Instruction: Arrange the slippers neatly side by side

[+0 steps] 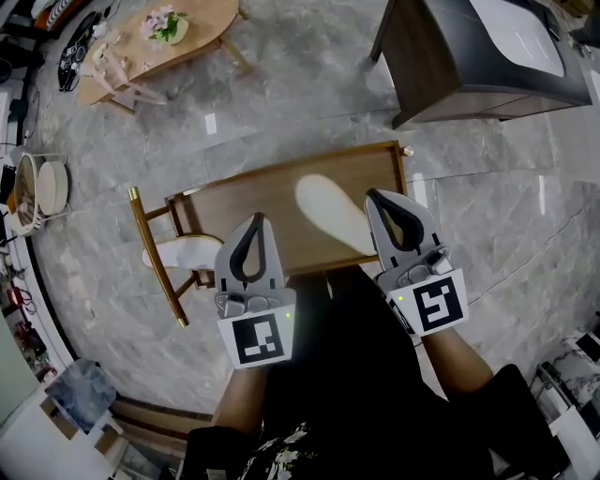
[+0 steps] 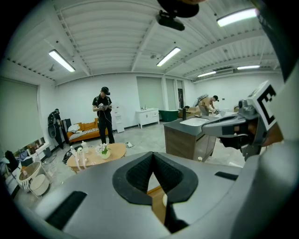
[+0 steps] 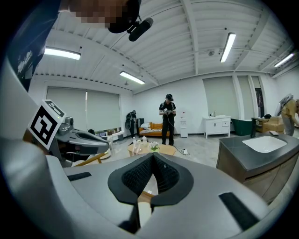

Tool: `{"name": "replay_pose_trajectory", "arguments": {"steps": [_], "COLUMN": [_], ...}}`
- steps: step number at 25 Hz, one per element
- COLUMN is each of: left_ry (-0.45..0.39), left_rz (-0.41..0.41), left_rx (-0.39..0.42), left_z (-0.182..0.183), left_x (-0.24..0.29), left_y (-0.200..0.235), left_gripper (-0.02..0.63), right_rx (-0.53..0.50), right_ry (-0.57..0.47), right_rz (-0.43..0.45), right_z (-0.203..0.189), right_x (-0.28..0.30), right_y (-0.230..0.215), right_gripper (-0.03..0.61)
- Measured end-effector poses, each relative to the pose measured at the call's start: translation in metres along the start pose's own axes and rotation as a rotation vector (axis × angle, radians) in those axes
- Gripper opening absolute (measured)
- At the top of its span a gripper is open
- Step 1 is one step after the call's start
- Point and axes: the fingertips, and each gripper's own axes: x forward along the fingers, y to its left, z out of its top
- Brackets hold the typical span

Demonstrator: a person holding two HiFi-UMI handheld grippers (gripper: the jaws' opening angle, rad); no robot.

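A cream slipper [image 1: 333, 214] lies slantwise on the top of a low wooden rack [image 1: 253, 197]. A second cream slipper [image 1: 183, 251] lies lower at the rack's left end, partly behind its frame. My left gripper [image 1: 257, 219] hovers above the rack's front edge, shut and empty, between the two slippers. My right gripper [image 1: 373, 195] is shut and empty too, with its tip just right of the upper slipper's toe. In the left gripper view the shut jaws [image 2: 153, 155] point over the rack. The right gripper view shows its jaws [image 3: 153, 156] closed the same way.
A dark cabinet [image 1: 478, 56] stands at the back right. At the back left is an oval wooden coffee table [image 1: 187, 28] with flowers. Round baskets [image 1: 37, 187] sit at the far left. A person [image 3: 168, 119] stands across the room. The floor is grey marble.
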Motion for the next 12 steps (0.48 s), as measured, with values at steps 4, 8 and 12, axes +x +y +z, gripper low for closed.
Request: {"name": "replay_pose_trajectory", "arguments": {"steps": [4, 8, 12], "left_ry": [0.037, 0.076, 0.128], "left_rz": [-0.026, -0.071, -0.115], "left_rx": [0.000, -0.003, 0.002], "left_z": [-0.018, -0.038, -0.061], "left_x": [0.016, 0.029, 0.040], "left_y": [-0.006, -0.019, -0.032], "left_gripper": [0.002, 0.002, 0.002], "right_rx": [0.005, 0.008, 0.046], "right_ry": [0.049, 0.079, 0.080], "right_rz": [-0.010, -0.022, -0.017], "right_z": [-0.027, -0.046, -0.066], "right_x": [0.008, 0.012, 0.022], "right_y": [-0.005, -0.011, -0.016], "right_gripper": [-0.008, -0.008, -0.008]}}
